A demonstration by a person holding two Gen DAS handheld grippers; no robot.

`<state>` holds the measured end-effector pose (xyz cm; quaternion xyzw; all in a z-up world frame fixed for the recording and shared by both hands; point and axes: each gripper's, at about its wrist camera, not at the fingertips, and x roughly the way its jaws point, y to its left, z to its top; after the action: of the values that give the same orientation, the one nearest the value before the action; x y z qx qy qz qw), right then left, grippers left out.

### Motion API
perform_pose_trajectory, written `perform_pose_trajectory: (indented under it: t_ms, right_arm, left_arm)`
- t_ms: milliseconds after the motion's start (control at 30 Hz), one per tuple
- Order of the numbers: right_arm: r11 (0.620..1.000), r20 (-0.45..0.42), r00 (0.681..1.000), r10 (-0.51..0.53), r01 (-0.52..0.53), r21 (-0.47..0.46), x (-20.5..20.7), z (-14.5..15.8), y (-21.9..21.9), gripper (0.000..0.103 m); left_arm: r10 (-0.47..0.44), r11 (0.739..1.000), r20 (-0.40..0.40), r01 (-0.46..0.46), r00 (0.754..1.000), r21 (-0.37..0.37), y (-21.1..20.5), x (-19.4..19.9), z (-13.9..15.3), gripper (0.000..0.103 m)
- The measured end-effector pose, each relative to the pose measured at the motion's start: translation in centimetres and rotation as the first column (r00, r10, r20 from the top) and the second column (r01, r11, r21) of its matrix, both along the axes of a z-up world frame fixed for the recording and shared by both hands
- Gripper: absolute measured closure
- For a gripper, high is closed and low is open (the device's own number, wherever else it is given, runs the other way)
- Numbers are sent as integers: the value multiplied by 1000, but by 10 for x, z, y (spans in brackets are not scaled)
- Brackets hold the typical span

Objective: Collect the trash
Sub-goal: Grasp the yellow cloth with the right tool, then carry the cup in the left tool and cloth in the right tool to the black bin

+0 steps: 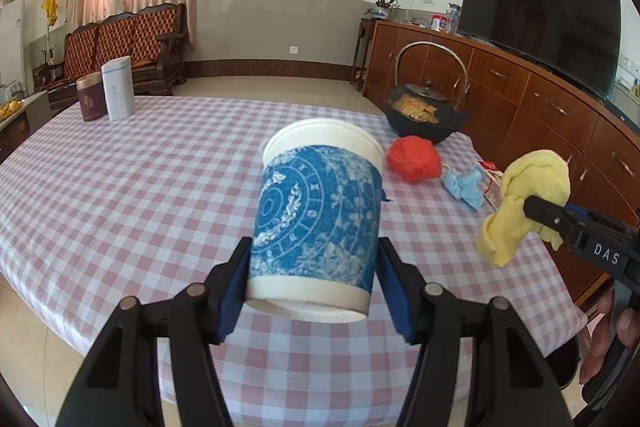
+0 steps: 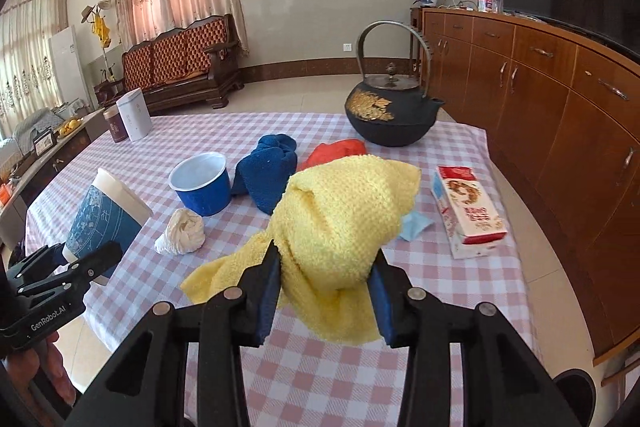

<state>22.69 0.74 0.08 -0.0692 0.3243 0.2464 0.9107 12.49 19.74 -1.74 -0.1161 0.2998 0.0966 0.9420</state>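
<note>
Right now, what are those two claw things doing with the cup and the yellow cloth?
A person is tidying the checked table with two hand-held tools. The left gripper holds a blue-and-white paper cup off the table; the right gripper holds up a yellow cloth. A blue bowl, wrappers and other cloths are on the table.

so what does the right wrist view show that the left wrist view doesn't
Only the right wrist view shows the blue bowl, the dark blue cloth, the crumpled white bag and the whole red and white carton. Only the left wrist view shows the full blue-patterned paper cup clamped in the left gripper. Both show the yellow cloth held by the right gripper, the black teapot, the red bag and the checked tablecloth.
</note>
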Motion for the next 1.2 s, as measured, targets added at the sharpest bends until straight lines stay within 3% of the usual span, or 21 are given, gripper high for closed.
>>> perform_pose_trajectory:
  t_ms: [400, 767, 1200]
  right_arm:
    - [993, 43, 992, -118, 117, 30, -46, 28, -86, 60]
    - [982, 78, 979, -186, 182, 58, -70, 41, -133, 60]
    - [938, 85, 935, -344, 338, 73, -87, 42, -218, 60]
  left_arm:
    - [-118, 993, 40, 118, 992, -4, -62, -14, 22, 41]
    - [-204, 979, 38, 203, 978, 32, -107, -20, 27, 42]
    - [-345, 938, 38, 343, 938, 50, -177, -7, 33, 42]
